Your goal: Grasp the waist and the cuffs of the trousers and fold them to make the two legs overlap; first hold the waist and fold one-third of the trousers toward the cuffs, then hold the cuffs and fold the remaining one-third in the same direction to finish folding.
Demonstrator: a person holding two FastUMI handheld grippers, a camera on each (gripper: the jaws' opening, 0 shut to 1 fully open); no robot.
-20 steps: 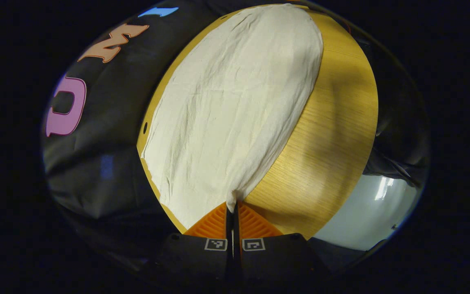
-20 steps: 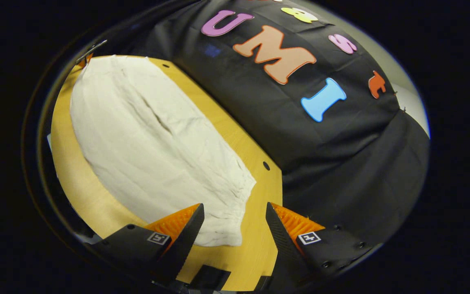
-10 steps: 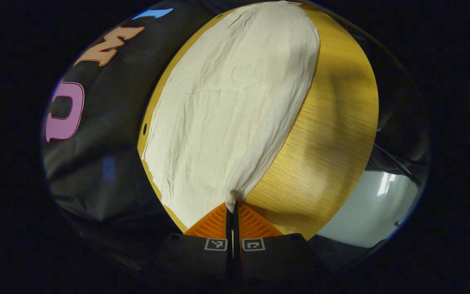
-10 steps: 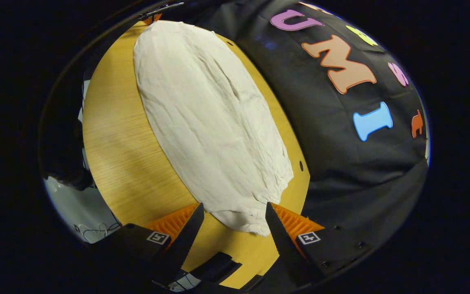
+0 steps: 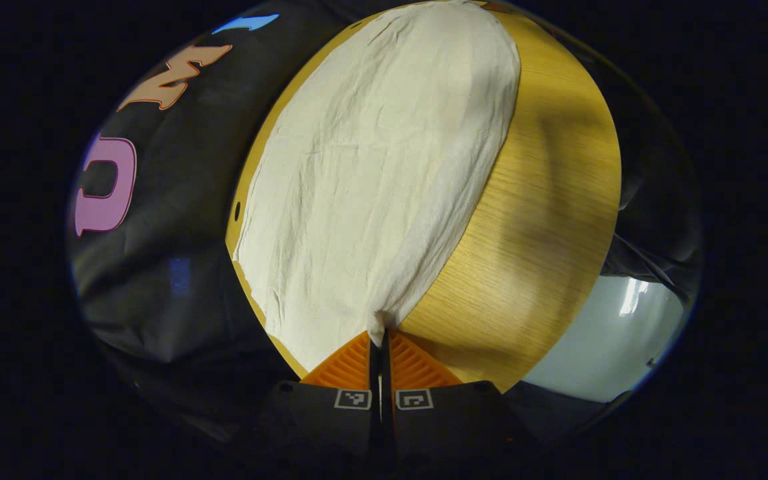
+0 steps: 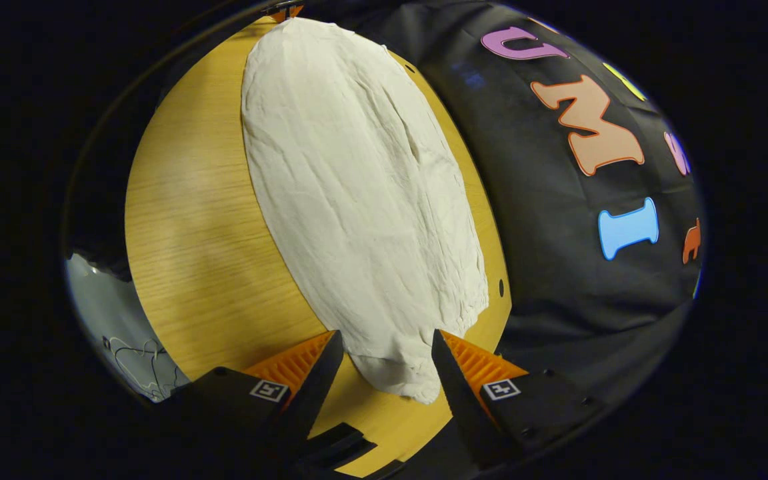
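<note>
My left gripper (image 5: 380, 340) is clamped on a corner of the cream trousers (image 5: 371, 173), apparently the cuff end. My right gripper (image 6: 384, 353) stands spread, the bunched opposite end lying between its fingers, contact unclear. The trousers lie flat along the wooden table (image 5: 544, 220), black cloth wall (image 6: 557, 267) beside it.
</note>
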